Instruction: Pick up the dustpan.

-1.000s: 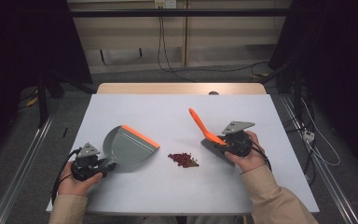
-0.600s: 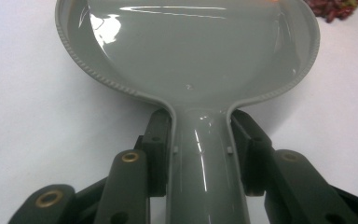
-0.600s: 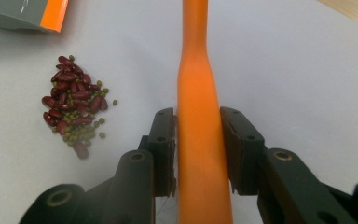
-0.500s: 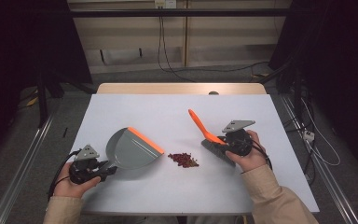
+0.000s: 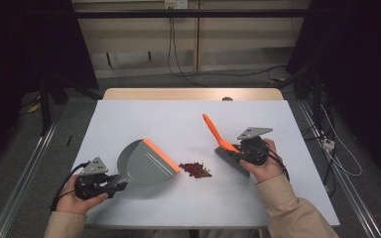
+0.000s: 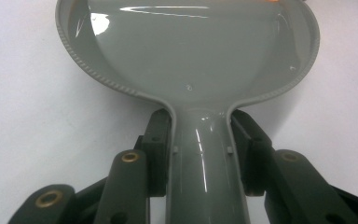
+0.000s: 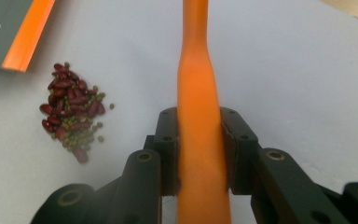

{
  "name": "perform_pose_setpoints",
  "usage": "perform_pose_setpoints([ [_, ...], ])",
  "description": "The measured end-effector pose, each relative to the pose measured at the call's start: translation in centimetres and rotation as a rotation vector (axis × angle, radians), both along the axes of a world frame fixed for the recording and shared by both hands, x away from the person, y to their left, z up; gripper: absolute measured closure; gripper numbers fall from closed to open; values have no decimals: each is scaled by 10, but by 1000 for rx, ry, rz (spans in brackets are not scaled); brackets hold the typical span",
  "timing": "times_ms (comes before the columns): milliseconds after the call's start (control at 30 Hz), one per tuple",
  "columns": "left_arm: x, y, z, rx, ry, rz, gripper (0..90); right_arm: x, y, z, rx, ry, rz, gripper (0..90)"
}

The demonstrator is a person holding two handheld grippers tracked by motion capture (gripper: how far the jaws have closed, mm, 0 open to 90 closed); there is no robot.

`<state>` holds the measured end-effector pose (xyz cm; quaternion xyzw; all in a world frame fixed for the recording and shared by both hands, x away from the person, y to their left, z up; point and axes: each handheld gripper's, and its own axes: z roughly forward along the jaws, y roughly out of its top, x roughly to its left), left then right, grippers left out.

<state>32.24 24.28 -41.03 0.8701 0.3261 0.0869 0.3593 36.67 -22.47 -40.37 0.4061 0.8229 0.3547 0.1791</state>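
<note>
Grey plastic sits between your left gripper's (image 5: pixel 110 187) jaws: they are closed on the handle of the dustpan (image 5: pixel 144 162), pressing it from both sides, as your left gripper view shows at the dustpan's neck (image 6: pixel 204 154). The pan rests on the white table (image 5: pixel 188 119) at the near left, its orange-edged mouth turned right toward the pile of red and green beans (image 5: pixel 195 169), which lies just beside that edge near the table's middle. Your right gripper (image 5: pixel 235 151) is at the near right, its jaws clamped on the orange handle of the brush (image 5: pixel 219 138); your right gripper view shows the brush handle (image 7: pixel 199 130) pinched between the two pads. The handle slants up and away to the far left, and the dark bristles sit on the table just right of the beans (image 7: pixel 72 116), apart from them.
</note>
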Motion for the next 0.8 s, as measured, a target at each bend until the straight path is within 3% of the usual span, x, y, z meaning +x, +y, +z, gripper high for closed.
perform_pose_setpoints([
  [133, -2, 0, 0, 7, -1, -23, 628, 0, 0, 4, 55, -30, -29, 716],
  [300, -6, -3, 1, 15, 3, -53, 628, 1, 6, 5, 55, -77, -64, 717],
  [800, -11, -21, -3, 9, 32, -146, 628, 6, 33, -7, 33, -80, -75, 716],
])
